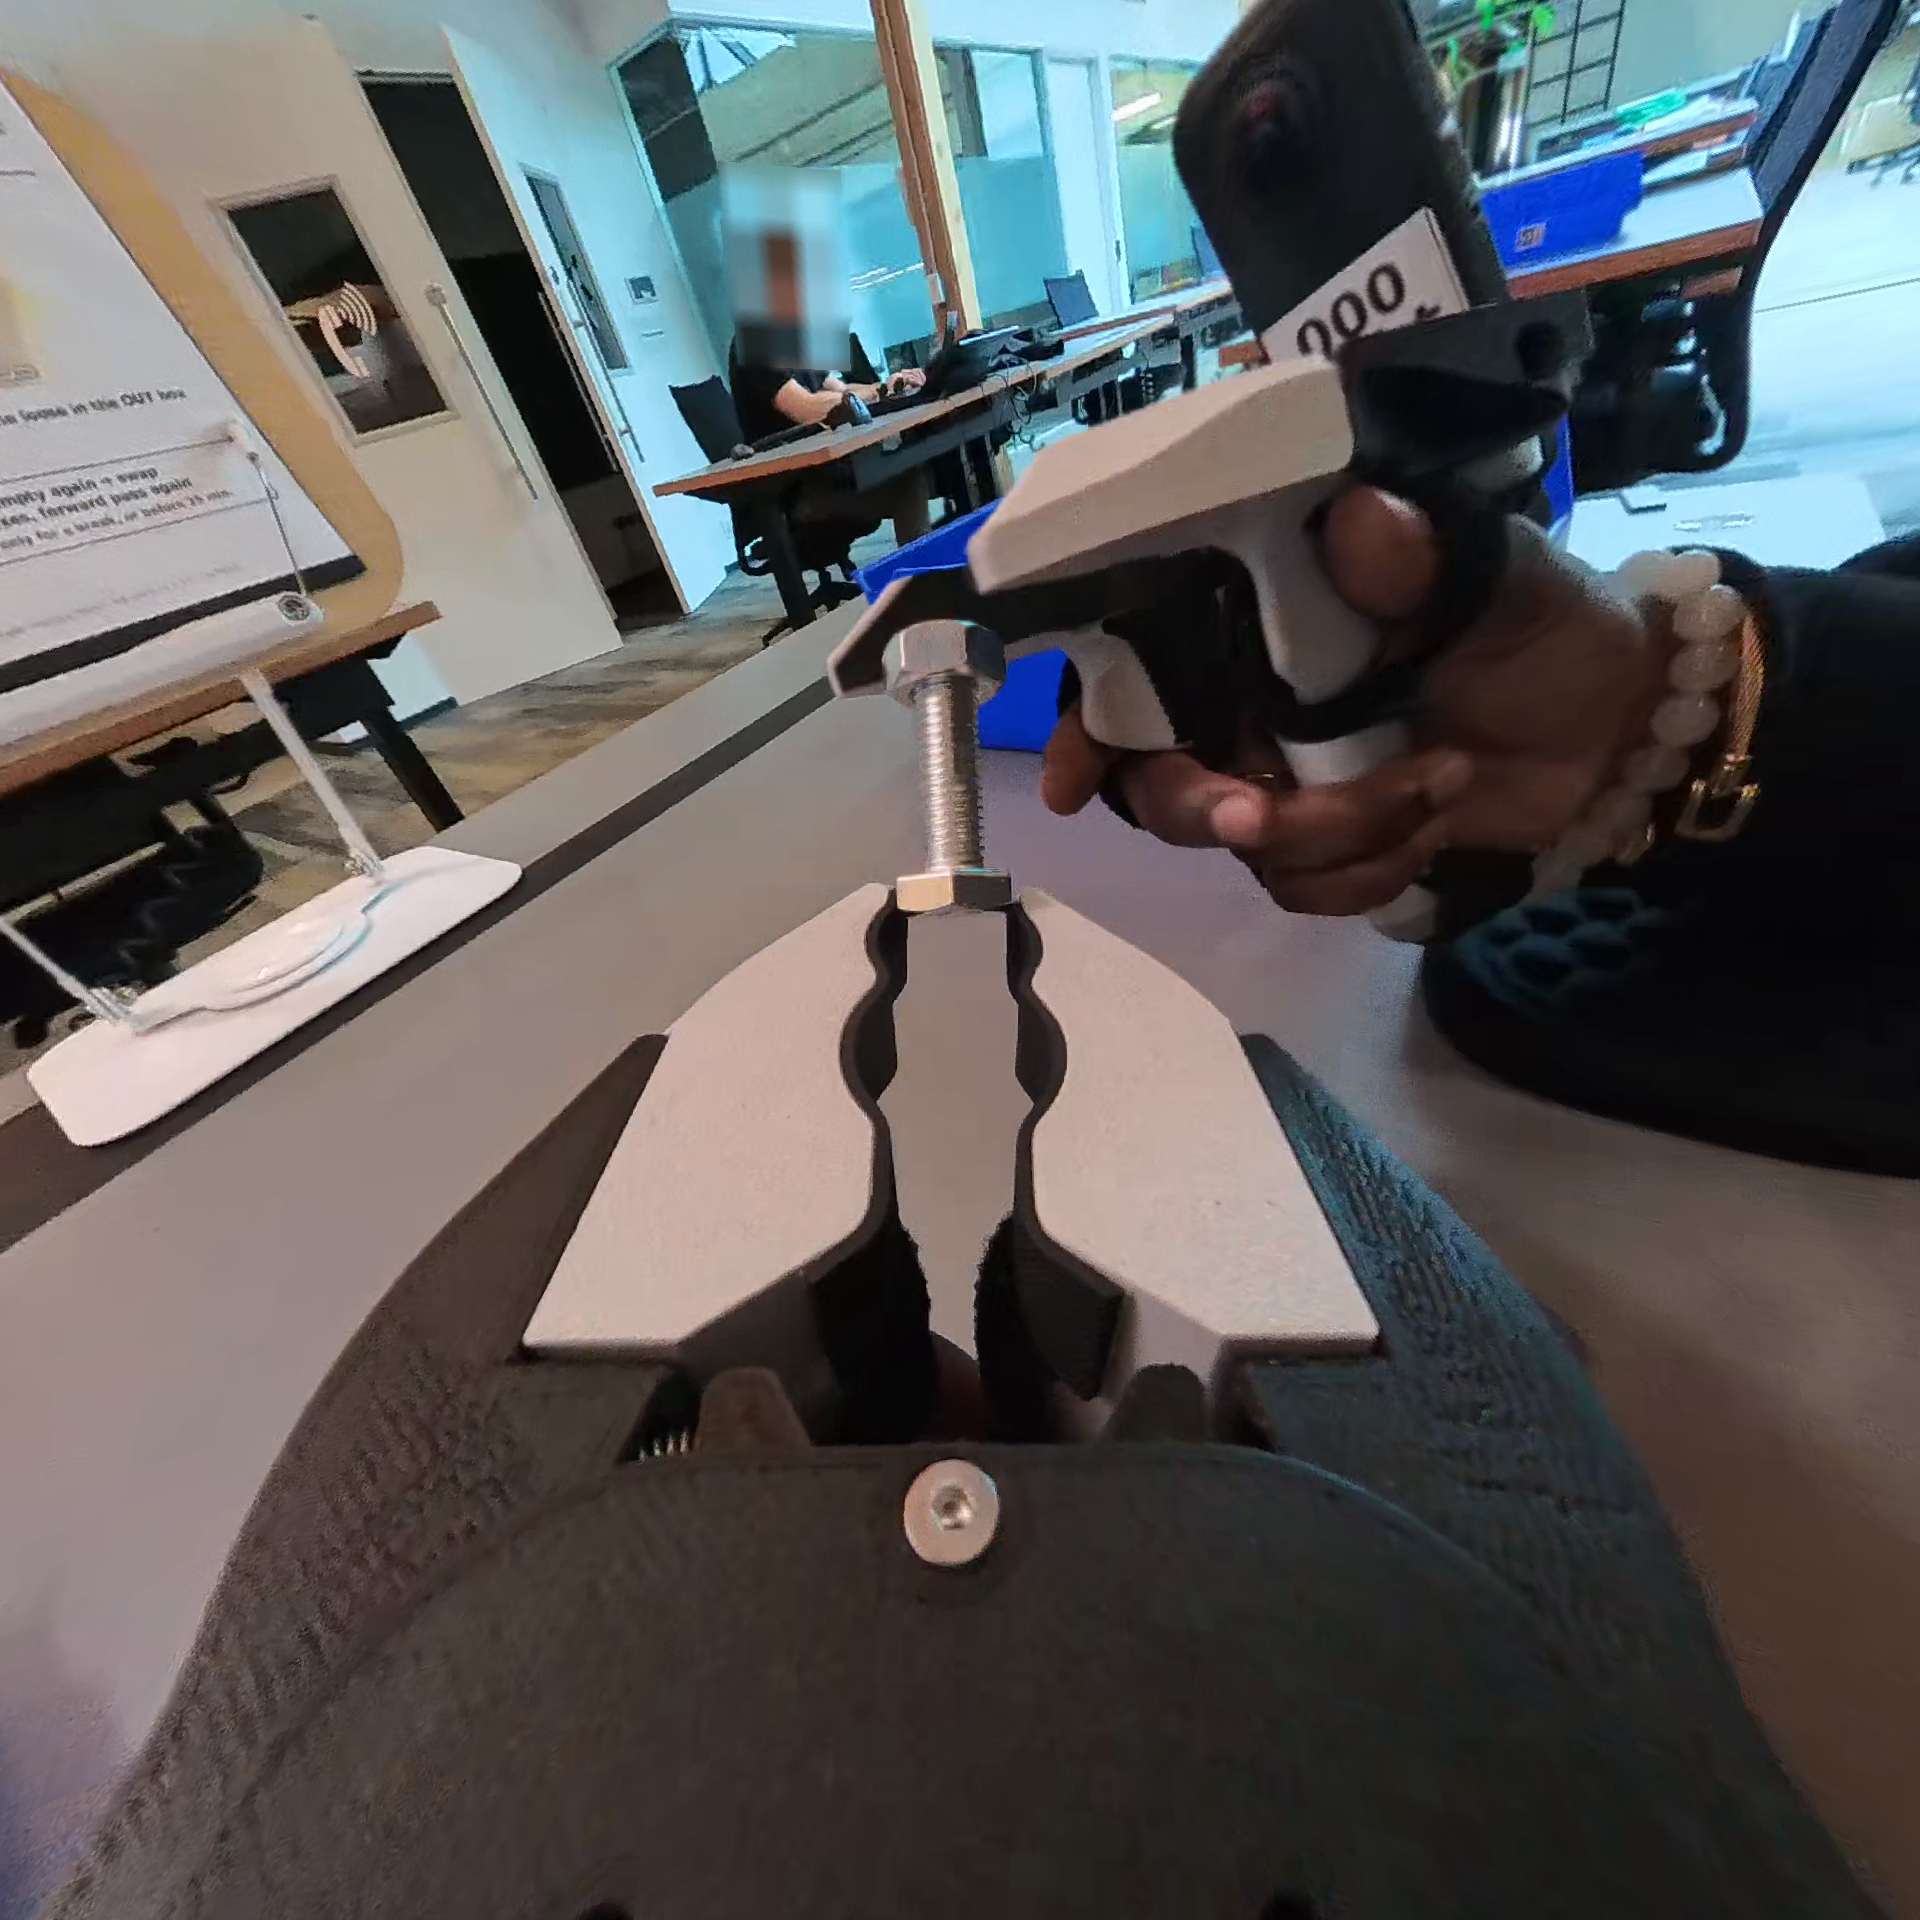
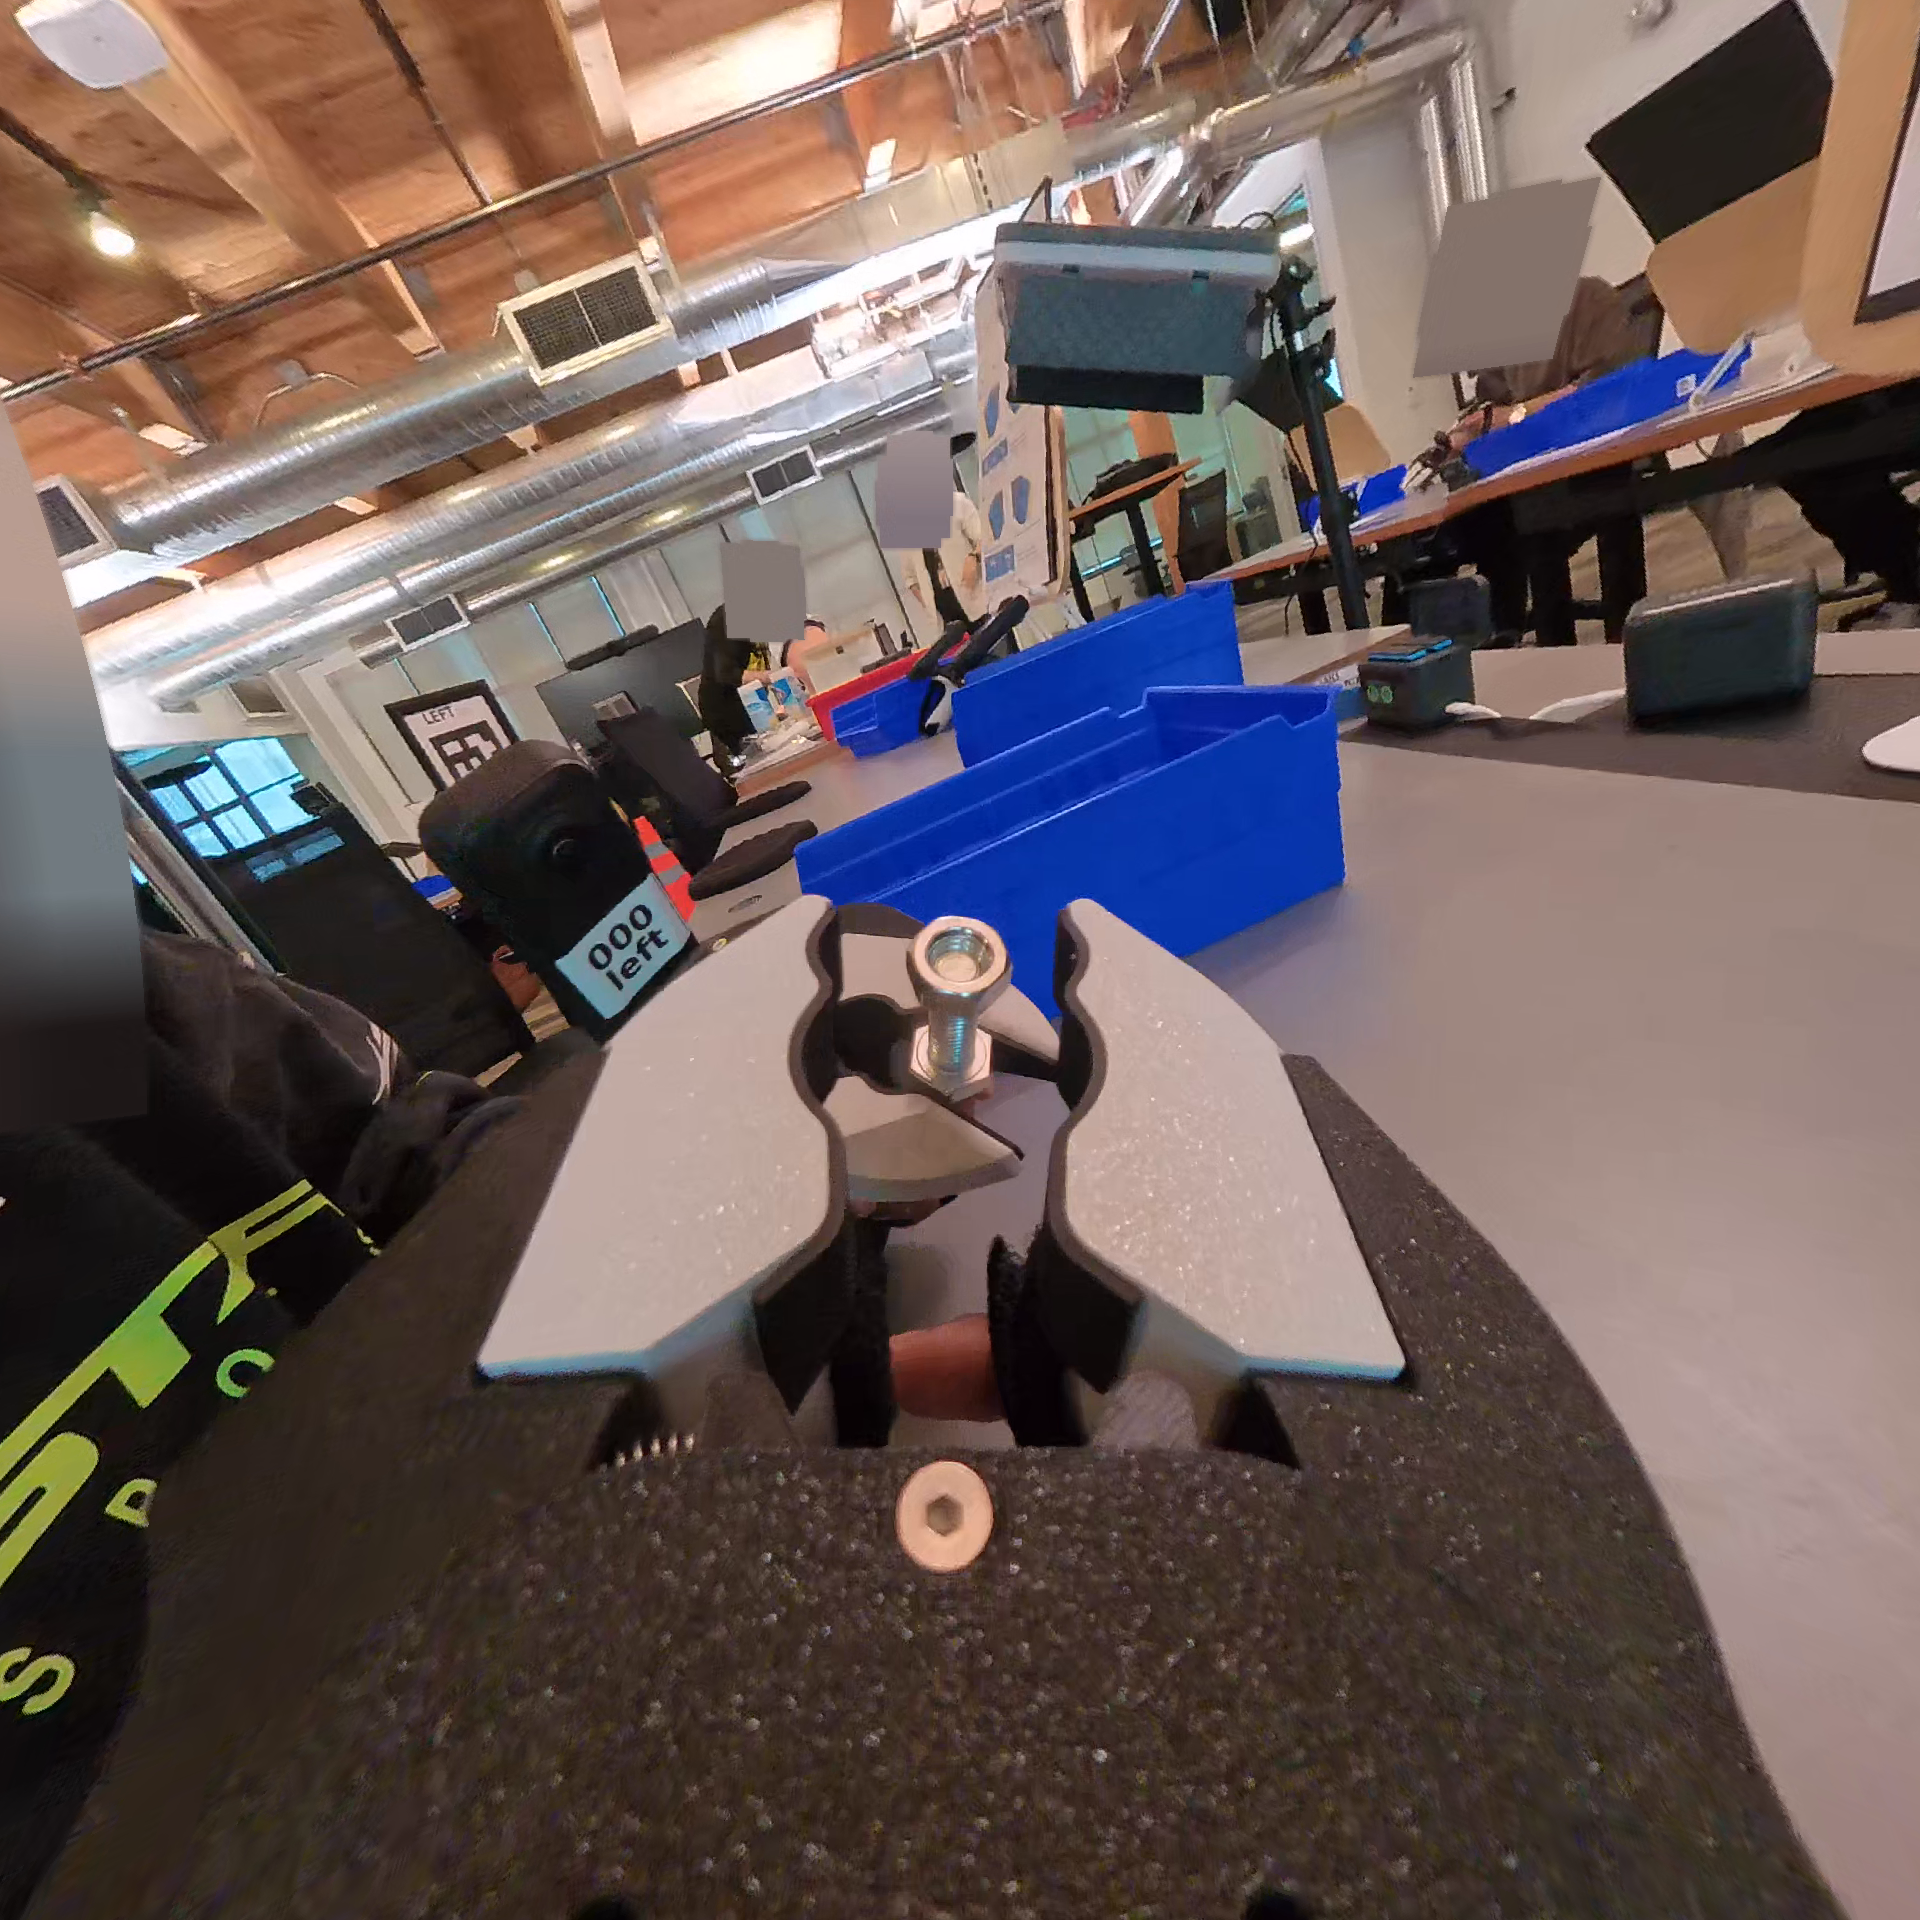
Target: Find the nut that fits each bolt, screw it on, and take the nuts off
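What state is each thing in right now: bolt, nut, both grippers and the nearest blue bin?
Bolt: upright, head down, clamped at the head.
Nut: threaded on the bolt's top end.
Left gripper: jaws shut on the bolt head.
Right gripper: jaws open around the nut, gaps on both sides.
Blue bin: upright on the table; inside not visible.

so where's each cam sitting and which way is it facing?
Left wrist view: on the left hand-held gripper, looking forward across the grey table; its fingertips pinch the bolt by its lower hex, with the right hand-held gripper and a hand beyond.
Right wrist view: on the right hand-held gripper, above the bolt, facing blue bins; its fingers stand clear of the nut.
Shared: bolt, both grippers.
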A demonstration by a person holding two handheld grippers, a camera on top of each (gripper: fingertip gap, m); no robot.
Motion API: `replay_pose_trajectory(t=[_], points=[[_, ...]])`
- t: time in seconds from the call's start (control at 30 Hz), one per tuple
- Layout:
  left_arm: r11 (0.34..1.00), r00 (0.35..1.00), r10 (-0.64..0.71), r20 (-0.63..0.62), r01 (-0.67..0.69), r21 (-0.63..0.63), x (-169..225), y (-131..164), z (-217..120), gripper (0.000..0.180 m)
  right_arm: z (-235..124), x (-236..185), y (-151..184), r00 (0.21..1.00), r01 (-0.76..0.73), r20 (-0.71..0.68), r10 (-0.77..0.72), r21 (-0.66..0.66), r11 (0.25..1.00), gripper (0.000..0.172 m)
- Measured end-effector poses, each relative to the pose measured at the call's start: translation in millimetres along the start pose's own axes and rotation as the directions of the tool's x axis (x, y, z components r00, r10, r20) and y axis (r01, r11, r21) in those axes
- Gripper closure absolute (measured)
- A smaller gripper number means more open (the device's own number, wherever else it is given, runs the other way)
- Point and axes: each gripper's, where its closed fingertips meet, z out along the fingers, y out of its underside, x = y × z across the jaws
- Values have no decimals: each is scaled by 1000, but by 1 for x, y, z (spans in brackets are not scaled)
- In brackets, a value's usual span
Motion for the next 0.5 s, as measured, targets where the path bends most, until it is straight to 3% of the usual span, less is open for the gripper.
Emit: replay_pose_trajectory(t=[0.23, 0.33, 0.43, 0.5], points=[[1000, 1000, 2, -11, -2, 3, 1, -1, -1, 162, 0, 0, 6, 999, 44, -8, -45, -53, 998, 152], [986, 974, -120, -192, 140, 94, 17, -16, -5, 162, -4, -16, 0, 992, 105, 78, -102, -26, 994, 152], [909, 807, -302, -508, 405, 102, 42, -35, -17, 162, -9, -40, -6, 960, 208, 190, -207, 15, 978, 152], [825, 602, -396, -693, 564, 18, 58, -46, -29, 162, -12, -55, -6, 932, 246, 262, -250, 49, 968, 152]])
